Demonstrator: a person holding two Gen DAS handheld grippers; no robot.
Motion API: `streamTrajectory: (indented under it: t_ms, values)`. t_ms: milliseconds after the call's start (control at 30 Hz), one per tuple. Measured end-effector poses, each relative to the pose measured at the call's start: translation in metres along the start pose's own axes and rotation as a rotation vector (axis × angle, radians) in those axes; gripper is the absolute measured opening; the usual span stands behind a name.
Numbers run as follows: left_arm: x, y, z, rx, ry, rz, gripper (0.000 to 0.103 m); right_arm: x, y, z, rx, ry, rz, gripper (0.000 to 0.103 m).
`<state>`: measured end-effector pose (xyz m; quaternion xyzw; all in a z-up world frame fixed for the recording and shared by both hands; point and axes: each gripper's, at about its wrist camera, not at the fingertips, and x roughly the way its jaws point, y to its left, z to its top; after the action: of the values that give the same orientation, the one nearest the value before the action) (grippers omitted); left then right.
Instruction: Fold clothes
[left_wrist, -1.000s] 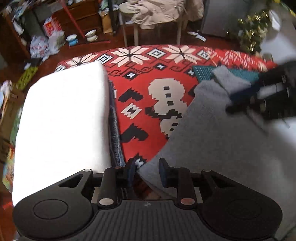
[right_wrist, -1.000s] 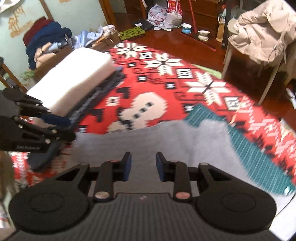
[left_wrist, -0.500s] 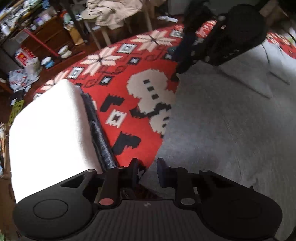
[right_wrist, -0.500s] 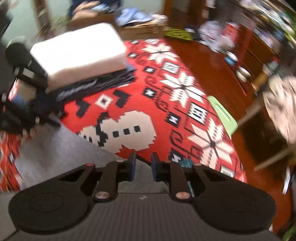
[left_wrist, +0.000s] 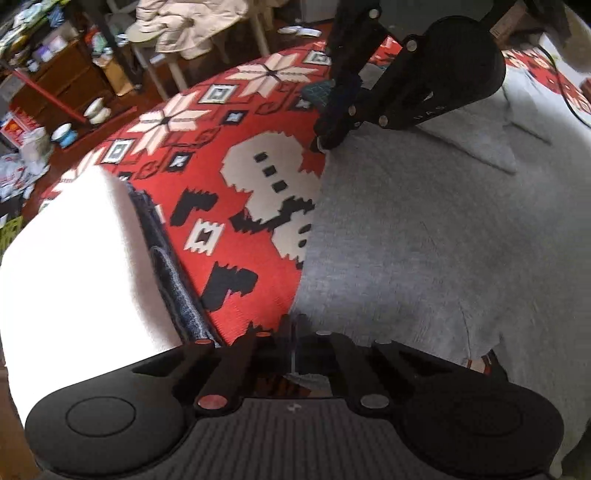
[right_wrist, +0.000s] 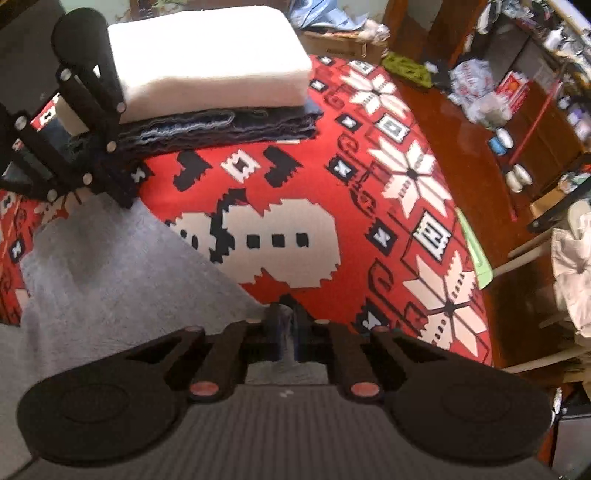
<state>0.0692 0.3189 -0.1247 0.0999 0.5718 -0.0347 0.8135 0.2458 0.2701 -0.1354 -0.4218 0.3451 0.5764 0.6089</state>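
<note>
— While both tongs point down, what do they grip?
— The left tongs (left_wrist: 293, 328) have just closed and pinch the near edge of the grey garment (left_wrist: 424, 240); the right tongs (right_wrist: 286, 321) have just closed on the same edge further along.
— Where does the garment lie?
— Spread flat on the red patterned blanket (right_wrist: 303, 173), beside a stack of folded dark clothes (right_wrist: 221, 127) topped by a white folded piece (right_wrist: 207, 55).
</note>
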Motion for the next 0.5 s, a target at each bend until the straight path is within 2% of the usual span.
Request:
streamTrajectory:
  t_ms: [167,400,467,500]
  values:
    - [-0.009,0.018,0.000,-0.140,-0.020,0.110,0.001,-0.006,-0.015,0.006,0.155,-0.060,-0.045,0.004]
    - [0.006,0.010,0.007,-0.073,0.015,0.180,0.002,0.006,-0.018,0.005,0.215,-0.062,-0.060,0.006]
    - [0.007,0.006,0.007,-0.059,0.010,0.198,0.002,0.005,-0.019,0.003,0.245,-0.080,-0.062,0.011]
    - [0.006,0.006,0.007,-0.069,-0.003,0.197,0.006,0.003,-0.021,0.000,0.271,-0.097,-0.051,0.012]
